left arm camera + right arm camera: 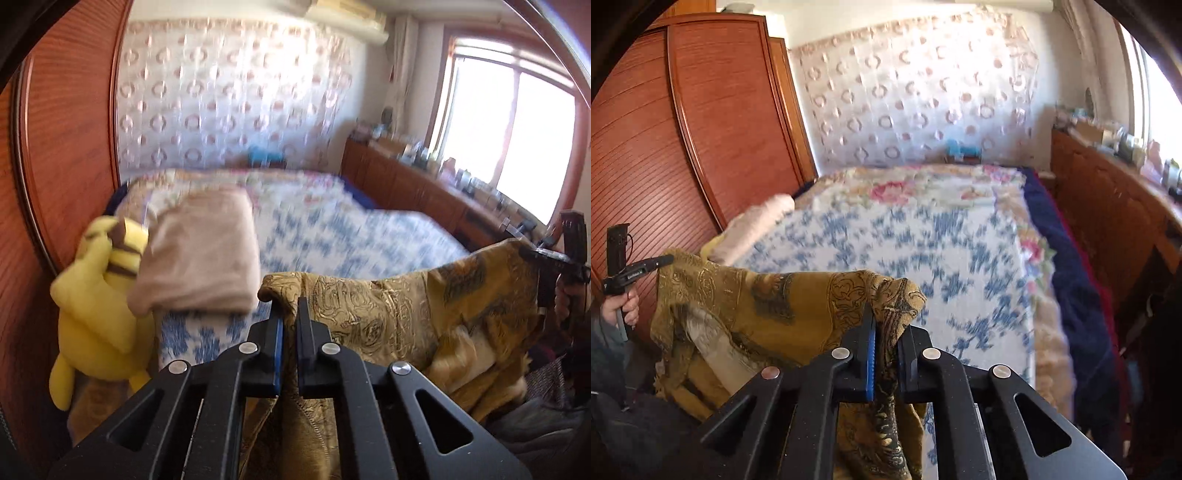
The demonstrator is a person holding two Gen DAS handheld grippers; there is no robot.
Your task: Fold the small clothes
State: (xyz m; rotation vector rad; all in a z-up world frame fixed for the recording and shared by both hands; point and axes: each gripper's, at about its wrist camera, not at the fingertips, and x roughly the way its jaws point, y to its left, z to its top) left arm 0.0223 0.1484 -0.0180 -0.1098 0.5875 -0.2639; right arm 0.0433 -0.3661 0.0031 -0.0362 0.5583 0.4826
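Gripping opposite corners, the left gripper (289,314) and right gripper (886,325) clamp the mustard-gold paisley-patterned cloth (406,314) stretched above the near edge of the blue-and-white floral bedspread (923,236).

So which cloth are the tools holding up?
The mustard paisley cloth, pinched at its corners by the left tool and right tool. The beige cloth lies folded on the bed.
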